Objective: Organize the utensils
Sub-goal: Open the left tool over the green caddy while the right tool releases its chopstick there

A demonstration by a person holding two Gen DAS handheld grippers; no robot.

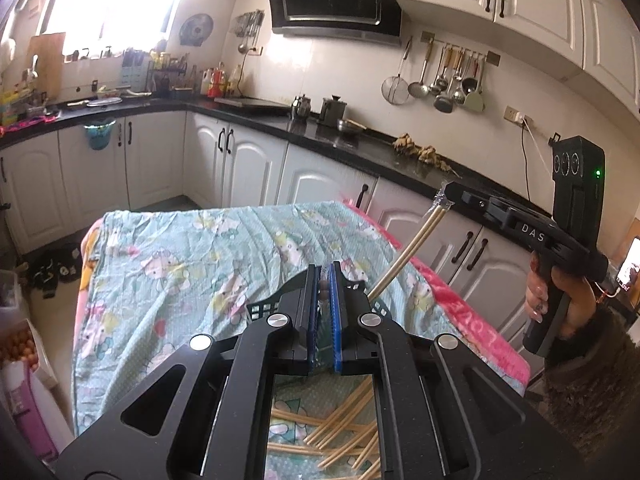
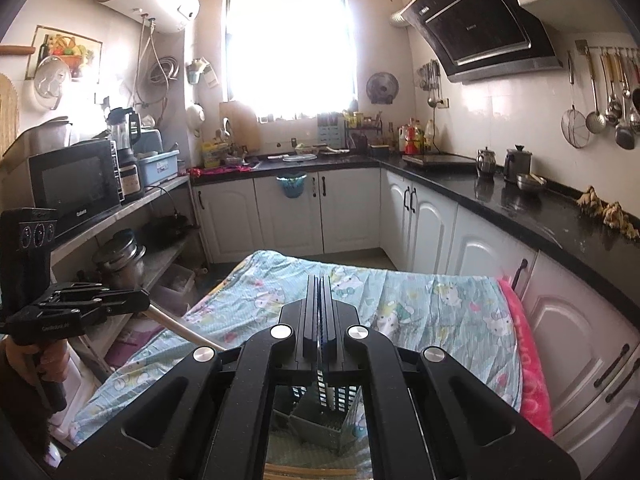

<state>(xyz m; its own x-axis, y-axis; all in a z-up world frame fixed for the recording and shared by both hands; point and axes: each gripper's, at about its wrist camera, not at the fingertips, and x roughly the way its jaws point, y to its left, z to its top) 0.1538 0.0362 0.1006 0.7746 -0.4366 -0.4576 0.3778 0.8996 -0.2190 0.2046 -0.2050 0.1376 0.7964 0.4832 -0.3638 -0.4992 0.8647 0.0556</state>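
In the left wrist view my right gripper [image 1: 442,200] is shut on a pair of gold chopsticks [image 1: 404,254], whose lower ends go down behind a black slotted utensil basket [image 1: 262,308]. My left gripper [image 1: 325,280] is nearly shut, and something dark shows between its blue pads; I cannot tell what it is. Several loose bamboo chopsticks [image 1: 340,432] lie on the cloth below it. In the right wrist view my right gripper [image 2: 320,292] is shut; the basket [image 2: 320,416] sits under it. My left gripper [image 2: 142,304] is at the left, with a metal rod [image 2: 182,330] running from its tip.
The table is covered by a light-blue cartoon cloth [image 1: 180,256] with a pink towel [image 1: 460,312] along its right edge. White cabinets and a black counter [image 1: 360,140] stand behind. A shelf with a microwave [image 2: 76,184] is at the left.
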